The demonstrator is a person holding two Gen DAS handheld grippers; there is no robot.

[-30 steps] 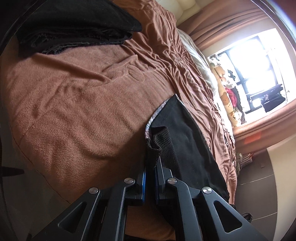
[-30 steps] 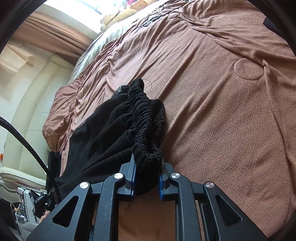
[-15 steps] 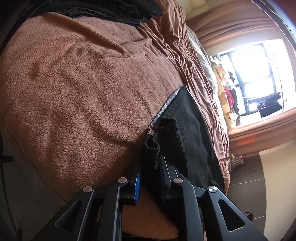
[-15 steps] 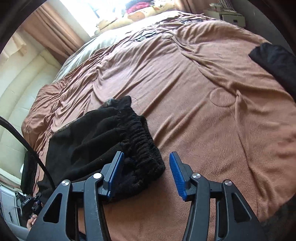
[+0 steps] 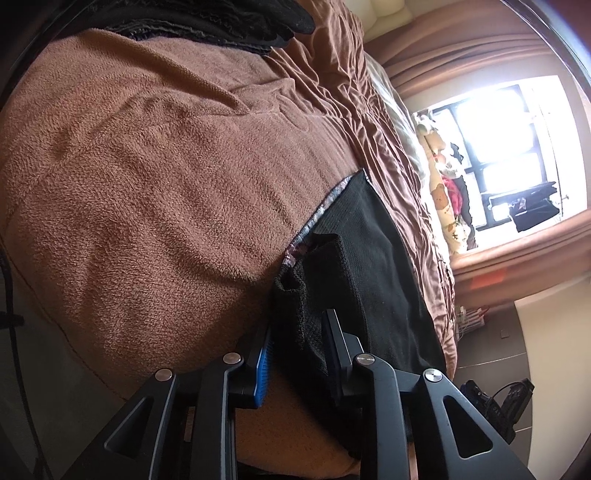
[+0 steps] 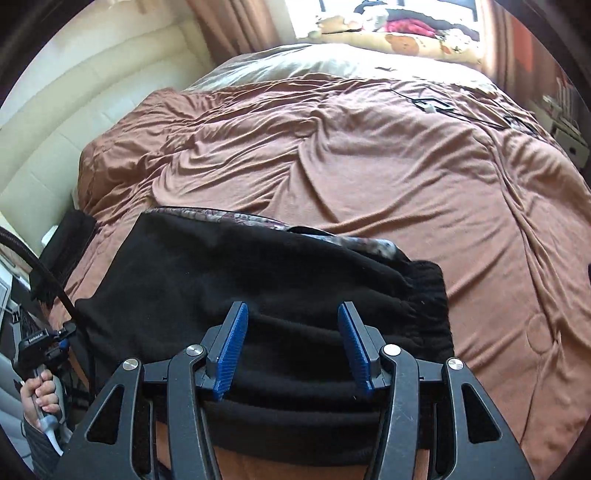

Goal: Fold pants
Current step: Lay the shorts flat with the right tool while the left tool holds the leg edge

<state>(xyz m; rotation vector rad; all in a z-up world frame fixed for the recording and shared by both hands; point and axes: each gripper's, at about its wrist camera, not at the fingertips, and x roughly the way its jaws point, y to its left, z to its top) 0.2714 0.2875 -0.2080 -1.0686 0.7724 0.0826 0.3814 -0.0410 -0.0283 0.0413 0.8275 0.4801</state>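
Note:
The black pants (image 6: 229, 273) lie folded on the brown blanket (image 6: 369, 166) at the bed's near edge, with a patterned lining showing along their far edge. My right gripper (image 6: 293, 349) is open above the pants' near fold, beside the ribbed waistband (image 6: 428, 291), and holds nothing. In the left wrist view the same pants (image 5: 373, 258) run along the bed edge. My left gripper (image 5: 297, 350) is partly open, with the ribbed cuff (image 5: 291, 306) loose between its fingers.
A pile of dark clothes (image 5: 207, 18) lies at the far corner of the bed. The other handheld gripper and the hand holding it (image 6: 40, 391) are at the left bed edge. Pillows and stuffed toys (image 6: 406, 40) sit under the window.
My right gripper let go of the waistband, opened and moved back over the folded pants. My left gripper loosened from its tight grip on the cuff.

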